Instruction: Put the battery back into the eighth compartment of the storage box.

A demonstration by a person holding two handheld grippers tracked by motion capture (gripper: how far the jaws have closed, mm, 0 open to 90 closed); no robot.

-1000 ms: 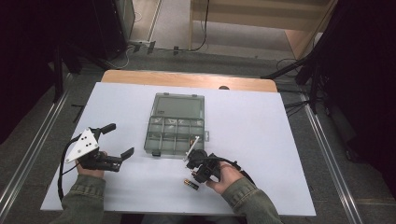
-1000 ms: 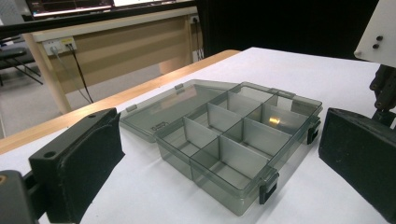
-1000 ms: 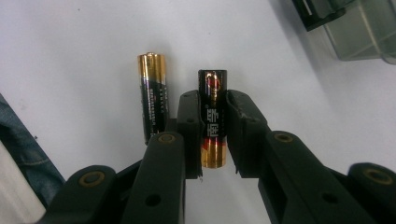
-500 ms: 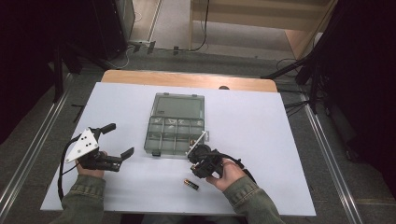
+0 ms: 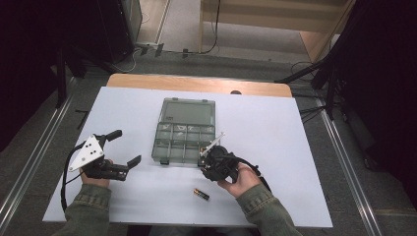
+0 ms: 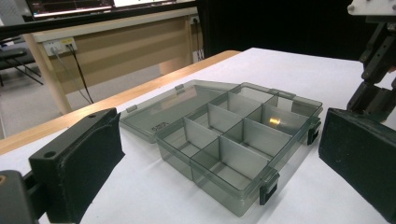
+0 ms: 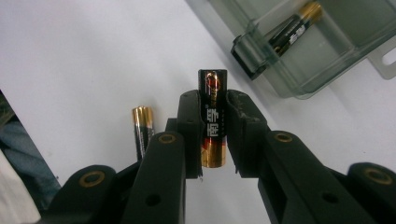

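A smoky clear compartment box (image 5: 184, 132) lies open at the table's middle, lid flat behind it. My right gripper (image 5: 205, 158) hovers at the box's front right corner, shut on a black and gold battery (image 7: 214, 126) that stands between its pads. A second battery (image 5: 200, 194) (image 7: 142, 130) lies loose on the white table just in front. A third battery (image 7: 292, 29) (image 6: 274, 121) rests in the box's corner compartment. My left gripper (image 5: 125, 146) (image 6: 219, 140) sits left of the box, open with nothing between its pads (image 6: 79, 163), facing the box (image 6: 233, 140).
The white table top (image 5: 305, 147) has a wooden strip (image 5: 196, 83) along its far edge. Metal rails (image 5: 344, 162) run along both sides. A wooden bench and cables stand on the floor beyond.
My right gripper has drawn back from the loose battery toward the box's front corner, with a battery held in it. The left gripper has stayed put.
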